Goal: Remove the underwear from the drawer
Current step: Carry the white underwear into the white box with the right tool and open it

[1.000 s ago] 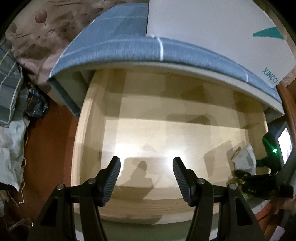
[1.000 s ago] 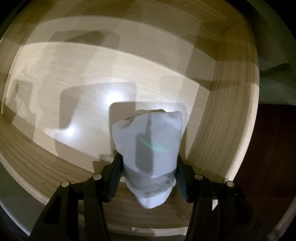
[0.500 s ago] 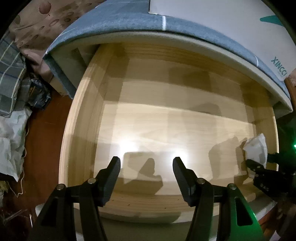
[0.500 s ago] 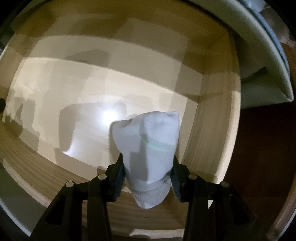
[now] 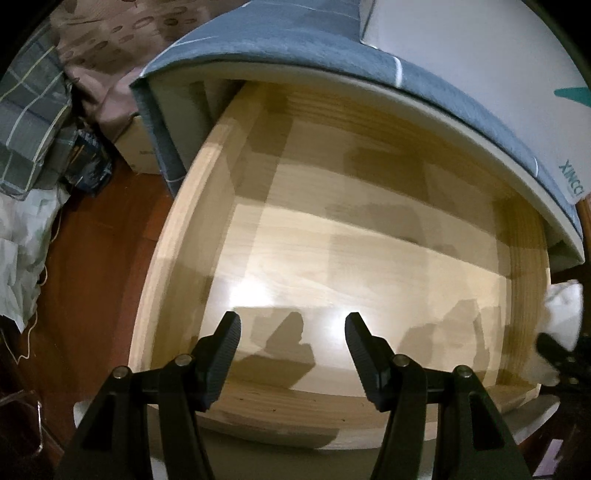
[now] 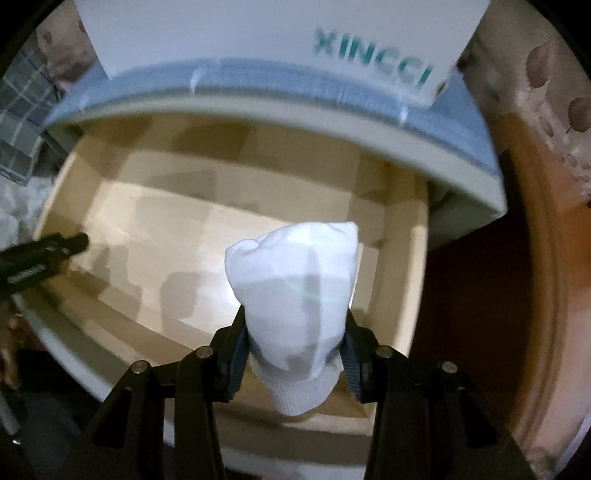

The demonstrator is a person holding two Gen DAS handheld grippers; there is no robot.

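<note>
While the right tongs [image 6: 293, 354] squeeze the white underwear [image 6: 295, 295] tight, it hangs above the drawer [image 6: 402, 295], near the wall at 3 o'clock. The left tongs [image 5: 291, 347] are wide open and hold nothing. The lifting step looks nearly done. Next, I think, carry it clear of the drawer and put it down.

The white underwear [image 6: 295, 295], clamped between the fingers of the right gripper [image 6: 293, 354], is now raised clear of the wooden drawer [image 6: 402, 295], where a second ago it was held low against the drawer floor. In the left wrist view the underwear [image 5: 563, 314] is now seen beyond the drawer's right wall [image 5: 524, 295] rather than inside it. The XINCCI box [image 6: 280, 33] is brought into the right wrist view.
</note>
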